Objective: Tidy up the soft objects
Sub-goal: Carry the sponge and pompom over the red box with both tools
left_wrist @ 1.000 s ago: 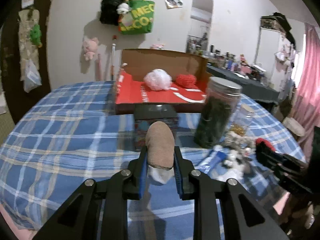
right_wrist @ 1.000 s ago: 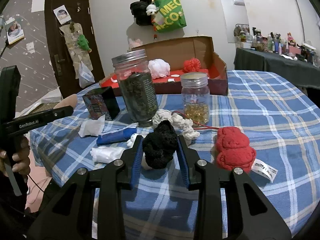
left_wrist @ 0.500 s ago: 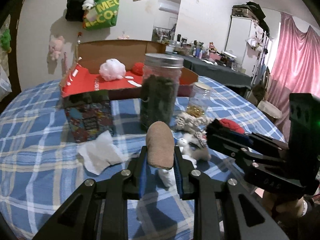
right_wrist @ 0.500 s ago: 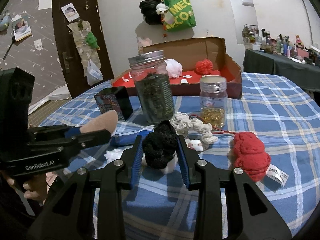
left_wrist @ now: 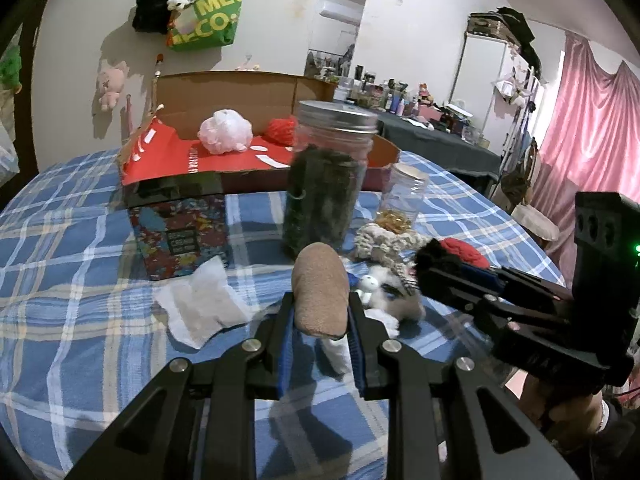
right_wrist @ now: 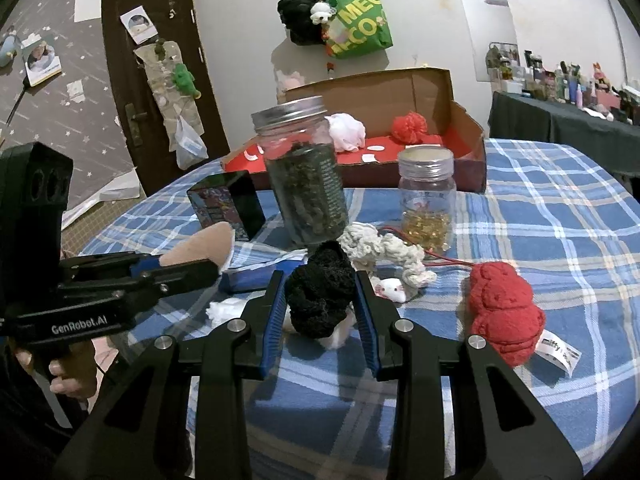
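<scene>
1. Left wrist view: the left gripper (left_wrist: pixel 320 312) is clenched on a tan plush piece (left_wrist: pixel 319 294), which stands up between the blue pads above the blue plaid cloth (left_wrist: pixel 72 280)
2. Just left of it a white tissue (left_wrist: pixel 200 306) lies flat, with a dark patterned box (left_wrist: pixel 180 232) behind that
3. A tall jar of dark stuff (left_wrist: pixel 326 184) stands behind the plush; a small jar (left_wrist: pixel 402 196) sits to its right, and a cream knitted toy (left_wrist: pixel 384 240) lies in front of that
4. The open cardboard box (left_wrist: pixel 224 92) at the back holds a white puff (left_wrist: pixel 226 132) and a red puff (left_wrist: pixel 280 130)
5. The right gripper (left_wrist: pixel 436 264) enters from the right, grasping something black
6. Right wrist view: the right gripper (right_wrist: pixel 320 300) is closed on a black fuzzy ball (right_wrist: pixel 320 294), held just above the cloth
7. A red knitted toy (right_wrist: pixel 502 308) lies to its right on the cloth, apart from the gripper
8. The left gripper (right_wrist: pixel 208 256) comes in from the left, a hand (right_wrist: pixel 68 372) beneath it, the tan plush in its jaws
9. A blue tube (right_wrist: pixel 256 278) lies between the two grippers
</scene>
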Available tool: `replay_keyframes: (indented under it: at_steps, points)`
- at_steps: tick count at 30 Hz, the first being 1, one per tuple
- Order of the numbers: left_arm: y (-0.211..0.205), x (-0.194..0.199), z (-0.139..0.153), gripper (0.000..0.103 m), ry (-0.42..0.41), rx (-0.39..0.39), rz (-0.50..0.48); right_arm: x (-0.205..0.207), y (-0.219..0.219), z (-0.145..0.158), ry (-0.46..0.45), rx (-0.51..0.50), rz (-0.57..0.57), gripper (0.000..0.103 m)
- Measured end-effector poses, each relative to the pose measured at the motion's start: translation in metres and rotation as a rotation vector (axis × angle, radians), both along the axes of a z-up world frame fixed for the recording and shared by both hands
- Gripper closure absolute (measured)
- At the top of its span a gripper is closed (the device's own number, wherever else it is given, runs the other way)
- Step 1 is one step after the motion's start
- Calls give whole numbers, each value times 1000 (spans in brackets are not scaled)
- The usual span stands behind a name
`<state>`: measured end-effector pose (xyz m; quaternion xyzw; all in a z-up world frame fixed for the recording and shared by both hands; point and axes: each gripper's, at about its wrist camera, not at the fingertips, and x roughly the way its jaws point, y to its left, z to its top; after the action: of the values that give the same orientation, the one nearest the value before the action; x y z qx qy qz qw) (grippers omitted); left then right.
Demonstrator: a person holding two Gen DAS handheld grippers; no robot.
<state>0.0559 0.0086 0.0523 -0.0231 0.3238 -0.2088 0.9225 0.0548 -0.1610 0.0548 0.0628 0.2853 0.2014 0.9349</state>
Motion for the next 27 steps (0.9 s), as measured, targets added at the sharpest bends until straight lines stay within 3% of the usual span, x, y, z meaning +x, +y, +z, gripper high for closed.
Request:
replay_keyframes:
  at_steps: [16, 27]
  points:
    - [77, 18, -6, 78, 109, 3, 173, 13, -54, 4, 69, 44, -108, 71]
    - [123, 55, -6, 78, 168, 61, 234, 51, -87, 11, 165, 77, -135, 71]
